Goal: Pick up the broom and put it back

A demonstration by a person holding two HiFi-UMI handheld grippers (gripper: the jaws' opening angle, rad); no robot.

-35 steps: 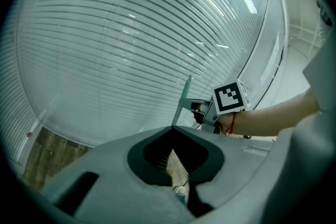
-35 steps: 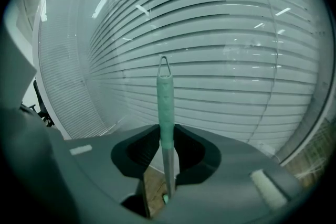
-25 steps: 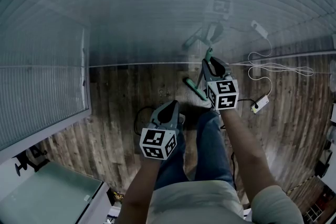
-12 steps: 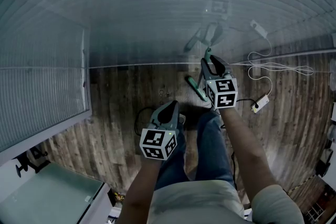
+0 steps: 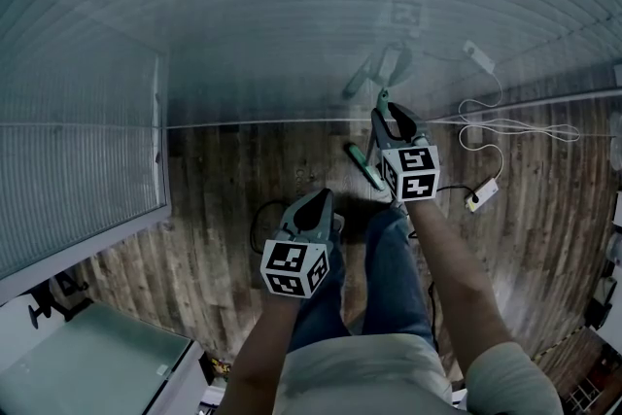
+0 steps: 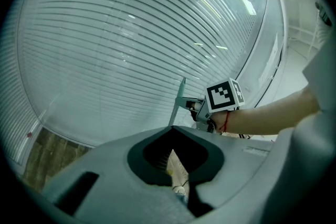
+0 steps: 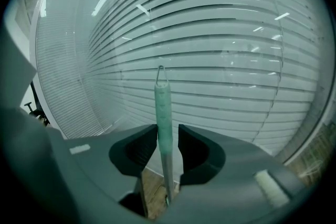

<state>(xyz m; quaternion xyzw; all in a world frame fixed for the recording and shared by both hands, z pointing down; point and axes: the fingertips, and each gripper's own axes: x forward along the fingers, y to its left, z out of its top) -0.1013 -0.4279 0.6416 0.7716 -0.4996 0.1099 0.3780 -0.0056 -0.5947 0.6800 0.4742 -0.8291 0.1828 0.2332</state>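
The broom stands upright against the glass wall, its pale green handle [image 5: 385, 102] rising from a green head [image 5: 362, 165] on the wooden floor. My right gripper [image 5: 387, 116] is around the handle near its top and its jaws are opening. In the right gripper view the handle [image 7: 163, 107] stands between the jaws of the right gripper [image 7: 168, 131], against the left one with a gap at the right one. My left gripper [image 5: 316, 199] hangs lower and to the left, shut and empty. From the left gripper [image 6: 175, 127] I see the broom handle [image 6: 178, 99] and the right gripper [image 6: 195, 107].
A glass wall with horizontal blinds [image 5: 292, 15] fills the far side. White cables [image 5: 505, 123] and a white power strip [image 5: 483, 193] lie on the floor at the right. A black cable [image 5: 260, 214] loops on the floor by the left gripper. A grey cabinet [image 5: 87, 364] sits lower left.
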